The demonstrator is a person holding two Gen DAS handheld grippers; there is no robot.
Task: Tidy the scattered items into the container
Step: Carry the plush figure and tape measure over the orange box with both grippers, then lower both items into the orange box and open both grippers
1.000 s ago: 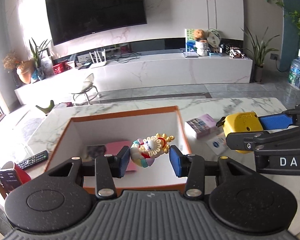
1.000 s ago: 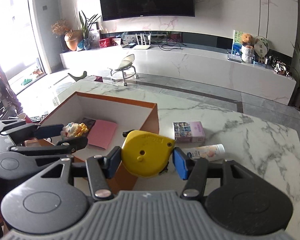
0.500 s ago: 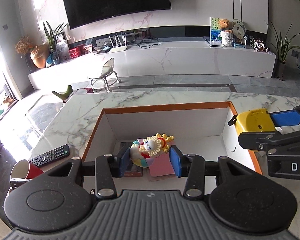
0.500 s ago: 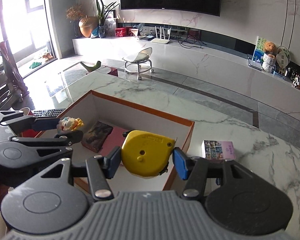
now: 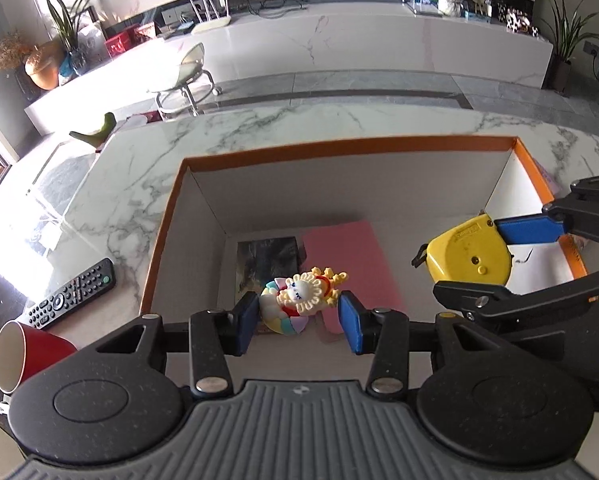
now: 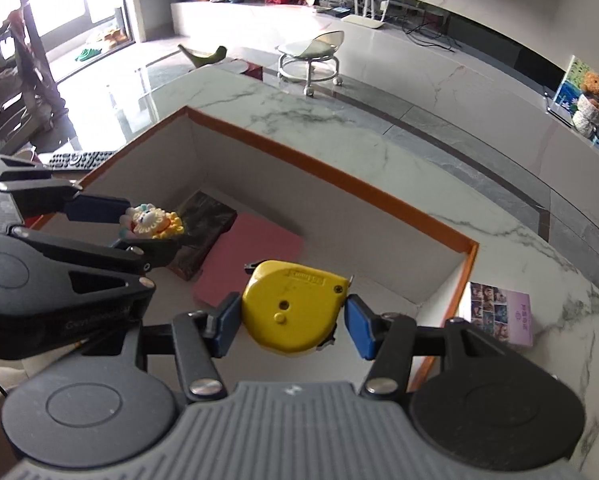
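- Orange-rimmed box point(image 5: 339, 148) fills the middle of both views, on the marble table point(image 5: 131, 184); a pink card point(image 5: 347, 264) and a dark booklet point(image 5: 265, 264) lie flat on its floor.
- Left gripper point(image 5: 298, 316), low centre of its view, pinches a small toy figure point(image 5: 303, 302) above the box interior.
- Right gripper point(image 6: 293, 320) clamps a yellow tape measure point(image 6: 293, 306) over the box's right half.
- Outside the box: a remote point(image 5: 73, 292) and red cup point(image 5: 23, 354) at lower left, and a purple packet point(image 6: 499, 314) at right.
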